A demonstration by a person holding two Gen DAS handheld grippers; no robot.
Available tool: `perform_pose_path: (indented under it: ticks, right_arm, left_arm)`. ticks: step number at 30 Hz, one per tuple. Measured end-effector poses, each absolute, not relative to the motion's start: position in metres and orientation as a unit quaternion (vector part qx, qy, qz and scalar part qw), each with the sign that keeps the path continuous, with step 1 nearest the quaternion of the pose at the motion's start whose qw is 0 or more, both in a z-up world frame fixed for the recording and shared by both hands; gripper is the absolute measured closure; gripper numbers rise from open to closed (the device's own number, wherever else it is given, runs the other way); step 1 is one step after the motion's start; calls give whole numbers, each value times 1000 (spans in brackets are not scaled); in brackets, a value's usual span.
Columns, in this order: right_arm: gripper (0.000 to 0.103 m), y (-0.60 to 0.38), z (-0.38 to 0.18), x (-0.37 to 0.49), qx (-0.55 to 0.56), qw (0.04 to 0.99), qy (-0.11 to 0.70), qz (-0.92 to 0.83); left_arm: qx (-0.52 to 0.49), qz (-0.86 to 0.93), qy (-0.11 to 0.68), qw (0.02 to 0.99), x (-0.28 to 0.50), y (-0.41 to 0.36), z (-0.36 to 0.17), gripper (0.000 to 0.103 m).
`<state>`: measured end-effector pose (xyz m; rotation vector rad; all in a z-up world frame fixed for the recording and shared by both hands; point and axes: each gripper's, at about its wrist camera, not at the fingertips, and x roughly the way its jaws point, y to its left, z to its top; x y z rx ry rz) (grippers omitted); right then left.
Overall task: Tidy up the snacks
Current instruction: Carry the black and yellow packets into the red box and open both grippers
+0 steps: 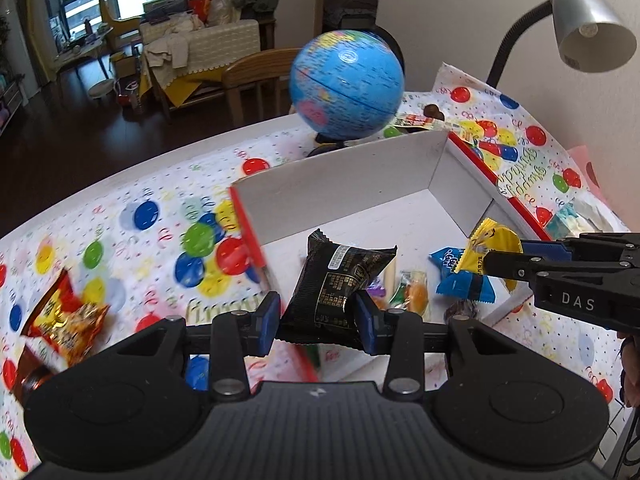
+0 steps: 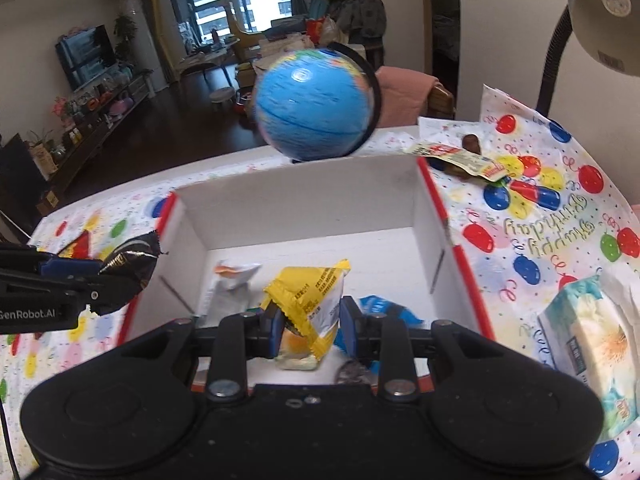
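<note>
Gripping a black snack packet [image 1: 340, 280] in my left gripper [image 1: 316, 322], yellow M&M's packet [image 2: 316, 300] clamped in my right gripper [image 2: 308, 326], "DAS" and "GenRobot.AI" lettering, tissue pack [image 2: 592, 344] seen only from right wrist.

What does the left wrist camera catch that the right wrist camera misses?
Only the left wrist view shows the red-orange snack bag lying on the tablecloth outside the box. Only the right wrist view shows the tissue pack clearly and the television. Both show the globe, the white box, the black packet in the left gripper and the yellow packet in the right gripper.
</note>
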<state>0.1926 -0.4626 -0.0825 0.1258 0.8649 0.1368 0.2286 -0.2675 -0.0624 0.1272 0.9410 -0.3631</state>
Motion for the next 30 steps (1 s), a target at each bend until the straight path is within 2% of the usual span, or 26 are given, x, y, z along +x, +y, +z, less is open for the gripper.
perform_pose_path:
  ticks: [11, 23, 24, 27, 30]
  right_arm:
    - [75, -480, -113, 208, 61, 890, 449, 50]
    - [73, -477, -125, 209, 65, 882, 464, 50]
    - [72, -477, -125, 208, 66, 882, 465, 49]
    - [70, -477, -121, 205, 68, 882, 465, 48]
    - [65, -477, -116, 199, 71, 884, 460, 49]
  left_arm:
    - [111, -193, 472, 853, 249, -318, -95, 63]
    - [116, -199, 497, 837, 257, -327, -117, 61]
    - [116, -200, 497, 837, 257, -328, -116, 60]
    - [110, -200, 494, 839, 254, -325, -112, 44]
    - [102, -203, 490, 841, 251, -321, -107, 44]
